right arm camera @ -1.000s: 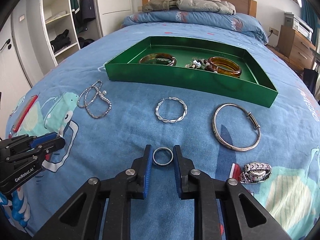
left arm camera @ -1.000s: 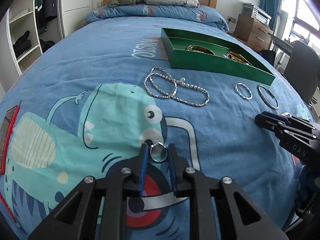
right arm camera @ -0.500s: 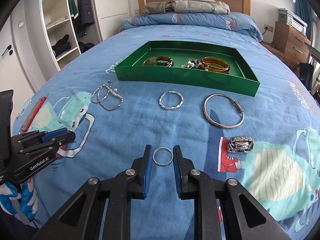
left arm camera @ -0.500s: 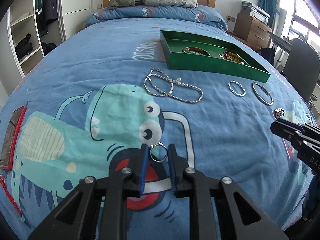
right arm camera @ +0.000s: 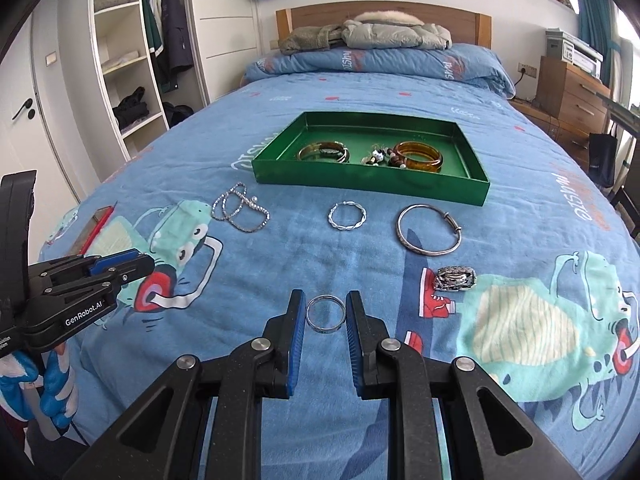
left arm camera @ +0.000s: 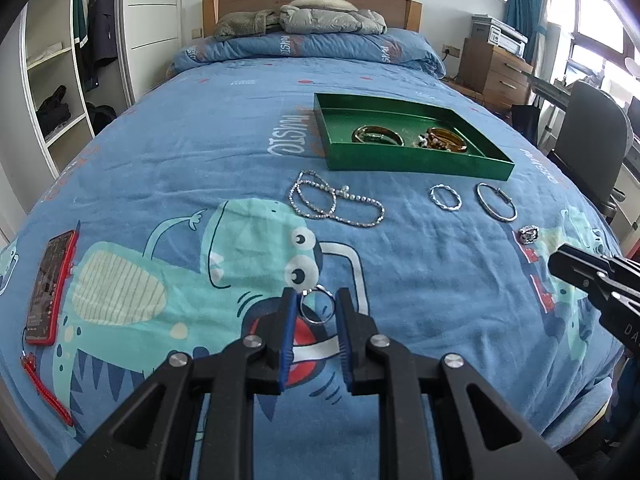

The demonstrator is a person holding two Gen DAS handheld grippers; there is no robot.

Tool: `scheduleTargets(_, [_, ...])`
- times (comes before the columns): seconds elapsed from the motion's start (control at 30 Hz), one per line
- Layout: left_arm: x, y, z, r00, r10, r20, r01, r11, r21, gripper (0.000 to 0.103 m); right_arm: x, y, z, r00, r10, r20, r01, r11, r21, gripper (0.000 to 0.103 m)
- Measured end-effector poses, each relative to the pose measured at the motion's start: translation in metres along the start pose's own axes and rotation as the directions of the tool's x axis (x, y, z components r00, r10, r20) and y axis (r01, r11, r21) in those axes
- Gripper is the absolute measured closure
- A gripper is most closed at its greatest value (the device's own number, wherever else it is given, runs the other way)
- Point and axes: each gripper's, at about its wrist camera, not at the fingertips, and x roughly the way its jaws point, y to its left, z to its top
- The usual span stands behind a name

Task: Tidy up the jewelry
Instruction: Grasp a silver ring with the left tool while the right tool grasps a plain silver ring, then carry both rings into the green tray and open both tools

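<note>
tray (left arm camera: 404, 162) beads too small, phone (right arm camera: 94, 226) half-hidden

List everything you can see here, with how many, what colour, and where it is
tray: 1, green, mid-bed
bangles: 2, amber and olive, in the tray
beads: 1 cluster, mixed, in the tray between the bangles
necklace: 1, silver, on the bed left of the twisted bracelet
twisted bracelet: 1, silver, in front of the tray
plain bracelet: 1, silver, right of the twisted one
watch: 1, silver, near right
rings: 2, silver, one in each gripper
phone: 1, red case, left edge of the bed
jackets: 2, grey, at the headboard
left gripper: shut on a ring
right gripper: shut on a ring
</note>
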Motion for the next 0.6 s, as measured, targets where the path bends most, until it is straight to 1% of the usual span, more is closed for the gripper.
scheduleTargets(0.13, [-0.01,0.0,0.008,1.0,-0.009,0.021,0.009,1.0,0.014,0.085,-0.012,-0.003,0.001,1.0,-0.009,0.027,0.009,1.0,0.019,0.083])
scheduleTargets(0.3, [-0.015,-0.002,0.026,0.998,-0.031,0.047,0.03,0.999,0.023,0.085,-0.016,-0.007,0.007,0.999,-0.024,0.046,0.023,0.999,0.031,0.083])
scheduleTargets(0.5, [-0.003,-0.01,0.061,0.996,-0.061,0.06,0.058,0.997,0.046,0.085,-0.016,-0.019,0.034,0.995,-0.04,0.088,0.037,0.999,0.036,0.083])
scheduleTargets(0.6, [0.011,-0.014,0.088,0.994,-0.082,0.067,0.079,0.996,0.048,0.085,-0.007,-0.028,0.056,0.994,-0.04,0.105,0.036,0.999,0.039,0.083])
